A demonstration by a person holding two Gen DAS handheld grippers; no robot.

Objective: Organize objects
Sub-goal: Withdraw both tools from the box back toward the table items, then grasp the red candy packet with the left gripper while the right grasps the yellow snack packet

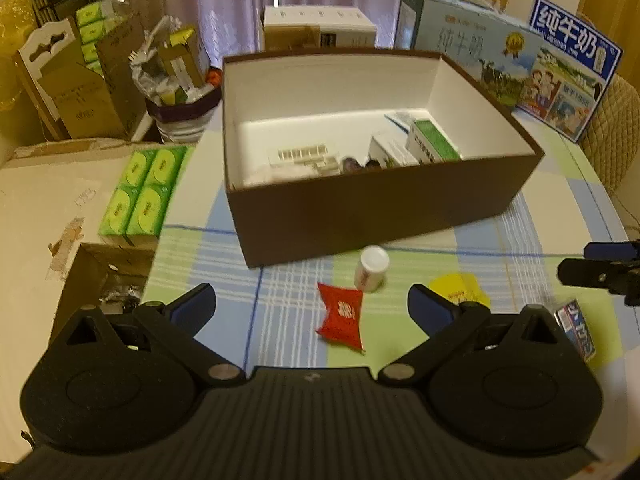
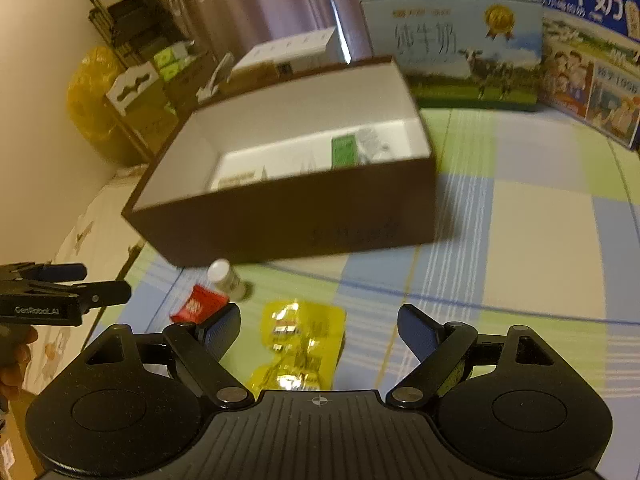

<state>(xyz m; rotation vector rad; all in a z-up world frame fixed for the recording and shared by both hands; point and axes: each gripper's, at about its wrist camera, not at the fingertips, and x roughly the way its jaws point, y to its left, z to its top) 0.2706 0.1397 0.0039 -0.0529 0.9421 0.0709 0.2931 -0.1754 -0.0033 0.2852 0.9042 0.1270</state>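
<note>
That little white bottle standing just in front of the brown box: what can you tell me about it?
The small bottle is white, apparently plastic, with a plain round white cap that is on and a label with reddish print too blurred to read. It stands upright on the checked tablecloth, just before the brown box's near wall. The red packet lies close beside it; whether they touch is unclear. Neither gripper holds it.

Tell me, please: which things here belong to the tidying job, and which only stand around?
Job:
brown box
white bottle
red packet
yellow packet
blue packet

Just around:
milk cartons
green tissue packs
cardboard boxes
checked tablecloth
</note>
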